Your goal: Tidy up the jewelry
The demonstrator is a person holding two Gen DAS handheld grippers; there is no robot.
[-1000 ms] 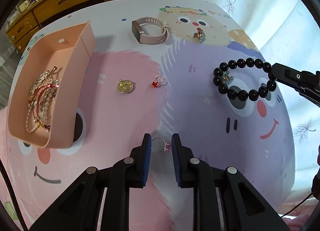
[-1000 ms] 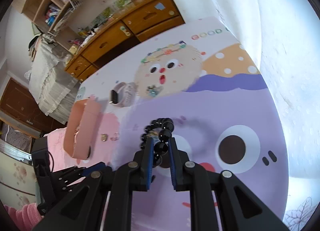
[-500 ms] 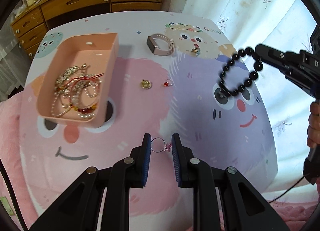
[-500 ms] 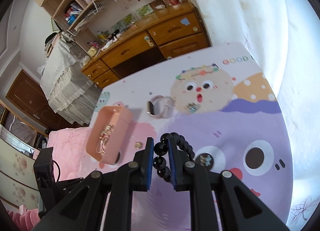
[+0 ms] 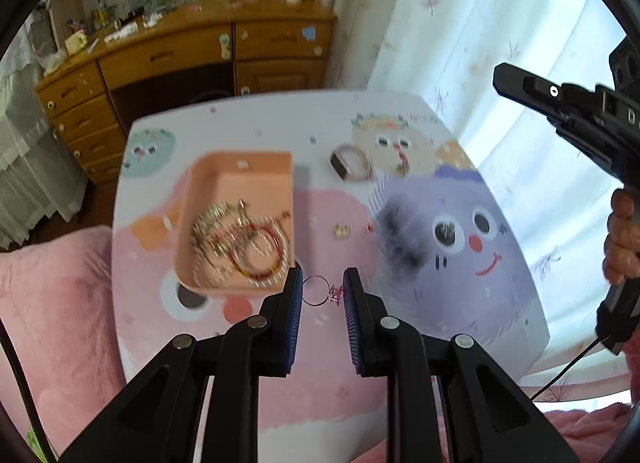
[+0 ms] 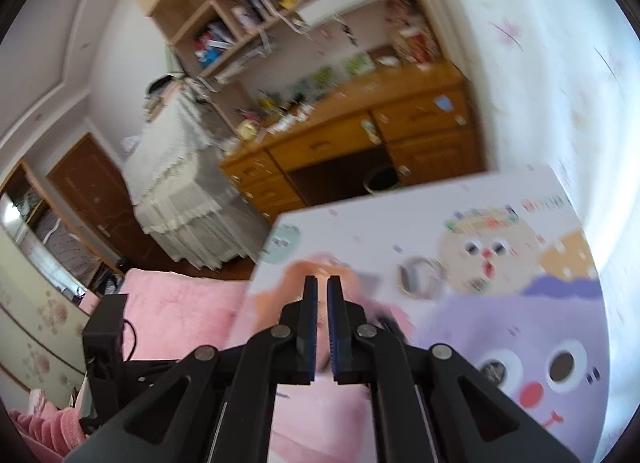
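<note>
Starting at the left of the left wrist view, the pink tray (image 5: 240, 179) sits on the table (image 5: 500, 315) and already contains a tangle of gold and red chains (image 5: 240, 239), which marks it as the collection point for the loose pieces. Just right of and below the tray, the left gripper (image 5: 322, 295) holds a thin silver ring with a pink stone (image 5: 320, 295) clamped between its blue-padded fingers (image 5: 295, 303); the ring is carried above the table, near the tray's lower right corner, a position consistent with a pending drop into the tray. Further right, a small gold pendant (image 5: 342, 231) and a tiny red item (image 5: 369, 227) lie on the table, with a pink-strapped watch (image 5: 350, 167) beyond them. A dark motion-blurred smear (image 5: 396, 239) right of the pendant may be a beaded bracelet in flight, but blur prevents confirmation. At the far right, the right gripper (image 6: 322, 291) is raised well above the table, held by a hand (image 5: 622, 239). In the right wrist view its fingers (image 6: 310, 311) stand close together with a narrow gap, and nothing is visible between them.
</note>
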